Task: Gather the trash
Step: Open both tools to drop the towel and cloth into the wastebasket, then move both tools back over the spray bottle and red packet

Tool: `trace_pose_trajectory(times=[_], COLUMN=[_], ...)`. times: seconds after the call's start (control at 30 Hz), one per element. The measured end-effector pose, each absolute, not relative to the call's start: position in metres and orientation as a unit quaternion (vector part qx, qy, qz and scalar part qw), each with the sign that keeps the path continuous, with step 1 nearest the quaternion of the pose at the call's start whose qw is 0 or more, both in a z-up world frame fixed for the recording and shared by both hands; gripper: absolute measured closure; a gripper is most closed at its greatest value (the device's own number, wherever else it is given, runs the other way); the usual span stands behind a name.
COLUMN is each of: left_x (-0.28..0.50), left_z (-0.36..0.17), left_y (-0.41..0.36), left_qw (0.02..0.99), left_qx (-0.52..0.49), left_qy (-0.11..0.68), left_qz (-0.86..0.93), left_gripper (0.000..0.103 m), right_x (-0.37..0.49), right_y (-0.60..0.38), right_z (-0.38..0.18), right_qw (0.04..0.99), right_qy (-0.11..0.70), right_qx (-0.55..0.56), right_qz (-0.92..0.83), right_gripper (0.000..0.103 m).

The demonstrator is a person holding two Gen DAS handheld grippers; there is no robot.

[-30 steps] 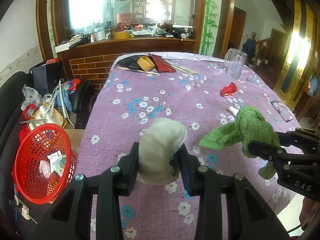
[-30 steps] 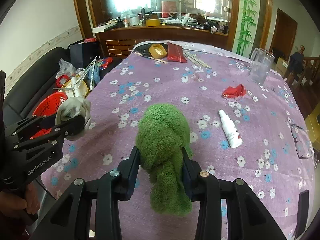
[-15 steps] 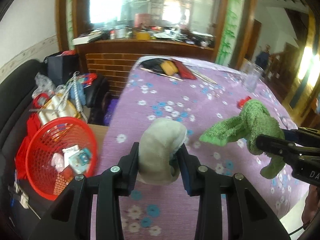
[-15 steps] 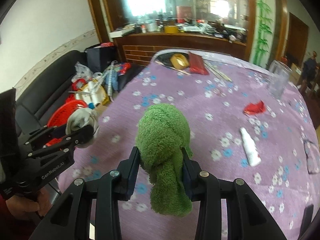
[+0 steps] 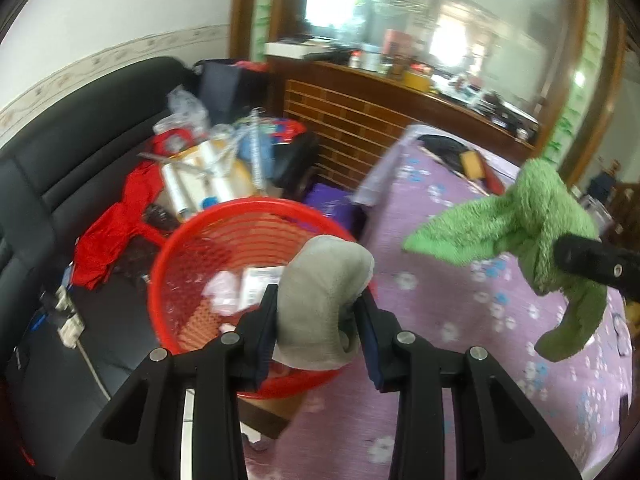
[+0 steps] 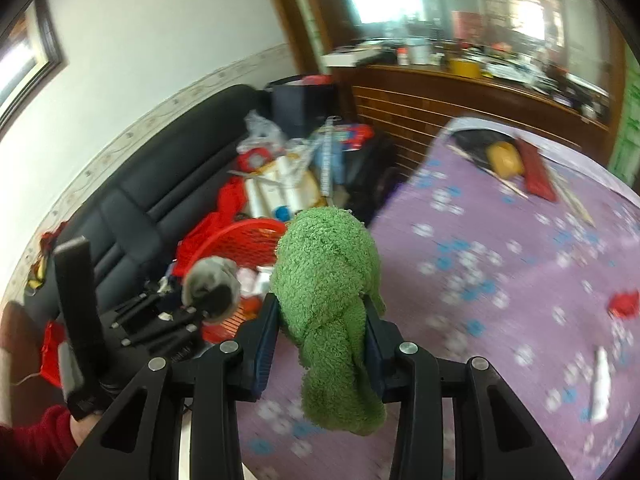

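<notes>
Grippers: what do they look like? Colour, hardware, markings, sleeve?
Both grippers, left and right, are matte black with angular cut-out arms, silver screw heads and blue-edged jaws. The right wrist view shows blurred white lettering on the left unit's body and a red sleeve.

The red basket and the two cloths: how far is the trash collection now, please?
Done: the red basket already holds some scraps of paper. In hand: the left gripper clamps a grey cloth in front of the basket, and the right gripper clamps a green cloth over the purple tablecloth. Left: neither cloth is released, and a red wrapper and a small white bottle remain on the table.
</notes>
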State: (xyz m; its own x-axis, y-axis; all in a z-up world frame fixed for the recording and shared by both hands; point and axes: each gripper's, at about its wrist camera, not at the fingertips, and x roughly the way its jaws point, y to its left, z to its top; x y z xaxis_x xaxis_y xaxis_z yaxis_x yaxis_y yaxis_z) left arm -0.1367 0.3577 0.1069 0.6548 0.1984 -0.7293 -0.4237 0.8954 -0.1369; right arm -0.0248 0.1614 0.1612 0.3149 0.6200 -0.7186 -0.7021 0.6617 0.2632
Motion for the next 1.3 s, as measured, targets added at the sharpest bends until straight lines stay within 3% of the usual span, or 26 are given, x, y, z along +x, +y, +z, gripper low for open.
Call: trace_pose_trajectory(times=[0.3,0.37,0.43,0.57,0.9,1.3], left_x=[-0.141,-0.141,-0.14,-0.143,-0.134,-0.11], left_z=[0.1,0.1,0.099,0.102,0.106,0.107], left_y=[0.397,0.401,0.405,0.403,0.334,0.219], left_qw=[0.884,0.883,0.881,0.882,0.898,0.909], left_qx=[-0.17,-0.172,-0.176,-0.171,-0.13,-0.082], left_qy=[0.376,0.375,0.375,0.368,0.376,0.401], left_qz=[0.22,0.223,0.229,0.239,0.19,0.08], left_gripper=[0.066,0.06,0.04,0.037,0.037,0.037], right_x=[-0.009,-0.004,0.002,0.009,0.008,0.026], right_y=[0.251,0.268,0.279,0.287,0.206,0.01], right_z=[0.145,0.138,0.132,0.134,0.142,0.096], right_qw=[0.772,0.766,0.762,0.766,0.79,0.827], right_qy=[0.446,0.454,0.457,0.443,0.437,0.488], right_qx=[-0.047,-0.048,-0.052,-0.059,-0.038,0.019], right_qz=[0.451,0.452,0.456,0.463,0.428,0.28], right_gripper=[0.06,0.058,0.054,0.054,0.054,0.054])
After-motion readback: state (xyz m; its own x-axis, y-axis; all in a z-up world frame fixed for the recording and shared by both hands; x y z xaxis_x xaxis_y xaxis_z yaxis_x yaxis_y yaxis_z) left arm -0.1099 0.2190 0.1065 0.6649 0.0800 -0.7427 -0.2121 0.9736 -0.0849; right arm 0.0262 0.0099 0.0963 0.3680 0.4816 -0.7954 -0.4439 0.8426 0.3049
